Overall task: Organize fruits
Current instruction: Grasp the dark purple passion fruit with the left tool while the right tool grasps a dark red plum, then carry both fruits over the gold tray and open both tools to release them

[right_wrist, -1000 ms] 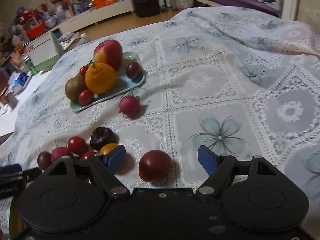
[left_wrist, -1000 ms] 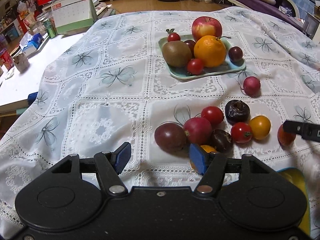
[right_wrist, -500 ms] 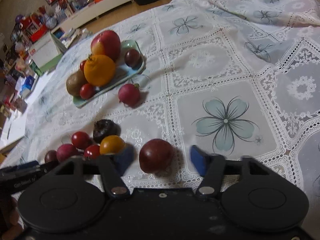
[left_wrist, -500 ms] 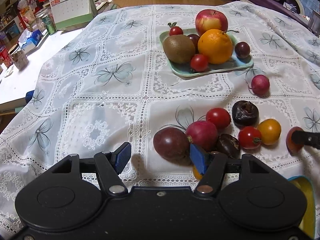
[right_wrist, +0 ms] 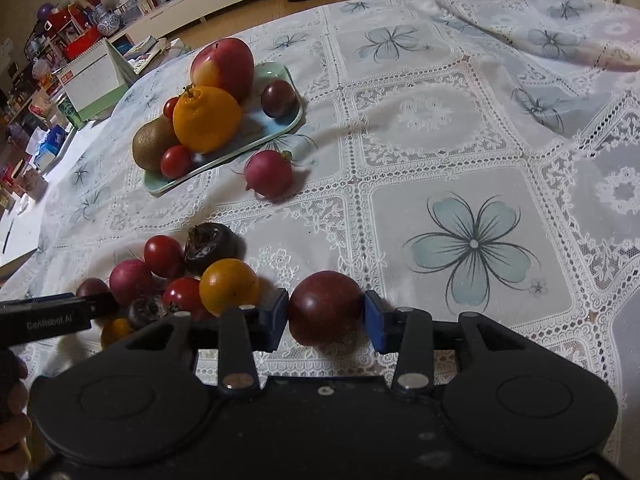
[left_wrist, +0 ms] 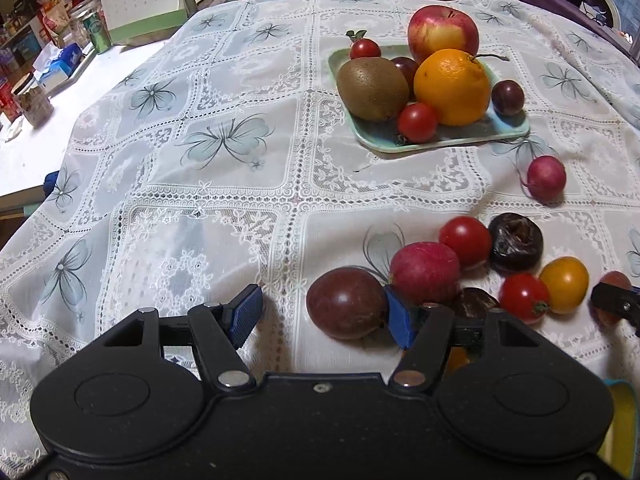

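A pale green tray (left_wrist: 460, 140) holds an apple (left_wrist: 442, 32), an orange (left_wrist: 452, 86), a kiwi (left_wrist: 372, 88), tomatoes and dark plums. Loose fruits lie in front of it on the lace cloth: radishes, cherry tomatoes, a yellow tomato (left_wrist: 564, 284), dark wrinkled fruits. My left gripper (left_wrist: 320, 316) is open; a dark purple passion fruit (left_wrist: 346, 302) lies between its fingers against the right pad. My right gripper (right_wrist: 326, 322) has its pads against both sides of a dark red plum (right_wrist: 325, 307) on the cloth. A lone radish (right_wrist: 268, 173) lies near the tray.
A desk calendar (left_wrist: 140, 4), a can and tissue boxes stand at the far left past the cloth. A yellow-and-blue object (left_wrist: 622, 420) shows at the lower right of the left wrist view. The cloth bunches in folds at the far right (right_wrist: 580, 40).
My right gripper has closed from wide open onto the dark red plum. My left gripper has moved forward, so the passion fruit now sits between its fingers.
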Demonstrator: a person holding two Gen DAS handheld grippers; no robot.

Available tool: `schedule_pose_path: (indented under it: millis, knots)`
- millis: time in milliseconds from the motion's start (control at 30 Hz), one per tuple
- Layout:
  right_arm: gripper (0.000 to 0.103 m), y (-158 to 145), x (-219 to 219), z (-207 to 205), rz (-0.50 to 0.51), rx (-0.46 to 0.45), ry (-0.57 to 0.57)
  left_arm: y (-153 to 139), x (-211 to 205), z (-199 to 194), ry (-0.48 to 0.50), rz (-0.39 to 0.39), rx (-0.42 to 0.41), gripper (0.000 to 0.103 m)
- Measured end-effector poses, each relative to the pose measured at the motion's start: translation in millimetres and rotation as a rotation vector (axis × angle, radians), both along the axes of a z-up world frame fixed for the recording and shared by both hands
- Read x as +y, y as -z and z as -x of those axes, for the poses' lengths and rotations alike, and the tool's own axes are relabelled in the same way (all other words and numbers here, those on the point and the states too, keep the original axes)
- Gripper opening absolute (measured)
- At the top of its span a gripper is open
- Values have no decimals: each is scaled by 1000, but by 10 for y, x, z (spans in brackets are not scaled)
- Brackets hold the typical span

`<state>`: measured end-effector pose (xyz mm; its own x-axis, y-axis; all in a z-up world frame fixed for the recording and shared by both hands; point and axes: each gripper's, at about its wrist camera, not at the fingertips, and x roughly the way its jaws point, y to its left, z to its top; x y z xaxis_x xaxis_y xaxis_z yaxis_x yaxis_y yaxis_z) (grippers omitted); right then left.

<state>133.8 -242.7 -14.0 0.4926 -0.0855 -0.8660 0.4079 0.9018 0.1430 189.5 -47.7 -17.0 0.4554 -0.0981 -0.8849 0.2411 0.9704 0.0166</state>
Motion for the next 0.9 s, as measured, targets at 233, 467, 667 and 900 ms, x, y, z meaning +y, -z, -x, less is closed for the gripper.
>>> schedule_pose_path:
  millis: [233,467,667,900]
  knots:
    - [44,17,51,-12,46,6,-26,0,-19,9,30,26,-2,50]
    - [43,5,-41,1,-12,-1,2,-76,-8,39,28,72,13,47]
    - [40,-12,-146,30,-78,-8,16,-173,21,148,25,78,-1,46]
    - [41,-85,-144,113,-37,-47,43,-352,95,402,28,77,-32,47]
